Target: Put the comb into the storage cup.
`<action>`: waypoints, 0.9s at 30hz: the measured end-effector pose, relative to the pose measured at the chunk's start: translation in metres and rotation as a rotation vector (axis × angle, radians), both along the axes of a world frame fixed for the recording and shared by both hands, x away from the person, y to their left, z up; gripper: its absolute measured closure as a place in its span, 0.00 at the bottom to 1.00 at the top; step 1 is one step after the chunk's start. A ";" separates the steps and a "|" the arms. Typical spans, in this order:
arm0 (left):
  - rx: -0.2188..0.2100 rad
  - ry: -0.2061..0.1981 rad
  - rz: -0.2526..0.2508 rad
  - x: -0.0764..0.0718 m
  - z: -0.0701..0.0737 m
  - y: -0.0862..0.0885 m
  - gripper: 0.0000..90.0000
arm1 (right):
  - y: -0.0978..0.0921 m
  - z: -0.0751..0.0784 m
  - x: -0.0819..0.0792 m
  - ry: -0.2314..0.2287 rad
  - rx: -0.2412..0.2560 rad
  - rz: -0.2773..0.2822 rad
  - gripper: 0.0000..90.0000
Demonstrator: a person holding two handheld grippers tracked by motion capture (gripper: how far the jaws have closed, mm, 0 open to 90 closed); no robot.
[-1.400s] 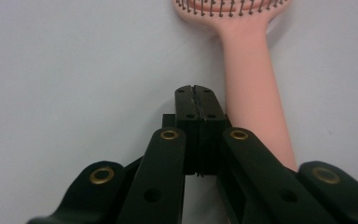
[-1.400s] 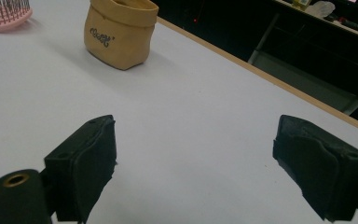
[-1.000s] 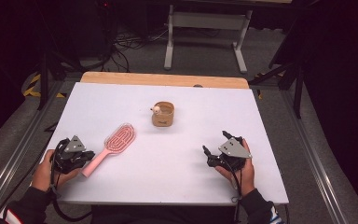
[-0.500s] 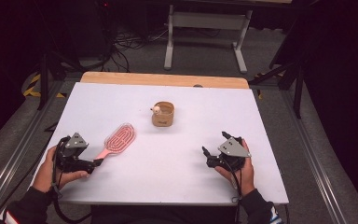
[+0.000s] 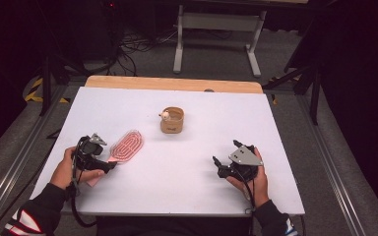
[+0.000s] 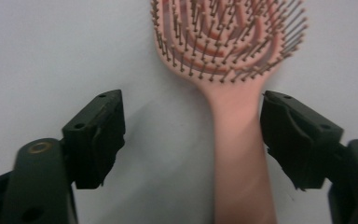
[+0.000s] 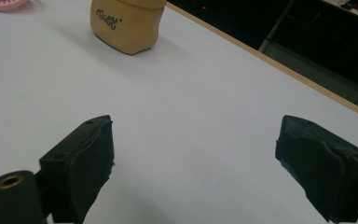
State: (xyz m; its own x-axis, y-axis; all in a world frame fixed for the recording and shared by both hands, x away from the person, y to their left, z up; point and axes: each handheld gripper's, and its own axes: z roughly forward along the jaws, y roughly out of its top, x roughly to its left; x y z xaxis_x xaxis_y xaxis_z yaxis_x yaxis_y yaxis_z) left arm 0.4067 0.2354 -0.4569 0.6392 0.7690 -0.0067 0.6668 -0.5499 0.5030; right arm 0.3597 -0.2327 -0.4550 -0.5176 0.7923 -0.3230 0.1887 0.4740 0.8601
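Observation:
A pink hairbrush [image 5: 126, 146] lies bristles up on the white table [image 5: 187, 196] at the left, its handle pointing toward the person. My left gripper [image 5: 109, 160] stands open astride that handle. In the left gripper view the handle [image 6: 240, 154] runs between the jaws, close to the right one, and my left gripper [image 6: 191, 126] does not clamp it. A tan pouch [image 5: 172, 121] with a small white thing at its rim stands mid-table. At the right, my right gripper [image 5: 218, 166] rests open on bare table; in its own view my right gripper [image 7: 193, 154] faces the pouch [image 7: 126, 23].
A wooden strip [image 5: 172, 83] runs along the table's far edge. Behind it a grey metal stand [image 5: 216, 29] and cables lie on the dark floor. Bare white surface stretches between the two grippers and around the pouch.
My left gripper has shifted right and forward, so its open jaws now straddle the brush handle. The brush, the pouch and the right gripper have stayed put.

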 end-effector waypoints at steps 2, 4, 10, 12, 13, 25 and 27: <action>-0.006 0.007 0.001 0.002 -0.001 -0.001 0.28 | 0.000 0.000 0.000 0.004 -0.001 0.000 0.13; 0.000 0.008 -0.009 0.001 0.000 -0.003 0.31 | 0.001 0.000 0.000 0.004 -0.003 0.004 0.13; 0.005 -0.003 -0.068 -0.005 0.002 -0.008 0.54 | 0.001 -0.001 0.000 0.005 -0.006 0.006 0.13; 0.006 -0.013 -0.083 -0.008 0.002 -0.011 0.64 | 0.001 -0.001 0.000 0.007 -0.012 0.010 0.13; 0.006 -0.014 -0.088 -0.010 0.002 -0.011 0.68 | 0.001 -0.001 0.000 0.008 -0.013 0.013 0.13; -0.024 -0.130 -0.074 -0.023 -0.004 -0.010 0.77 | 0.002 0.001 -0.002 0.003 -0.015 0.030 0.13; -0.002 -0.163 -0.075 -0.026 -0.004 -0.012 0.77 | 0.002 0.001 -0.002 0.000 -0.011 0.031 0.13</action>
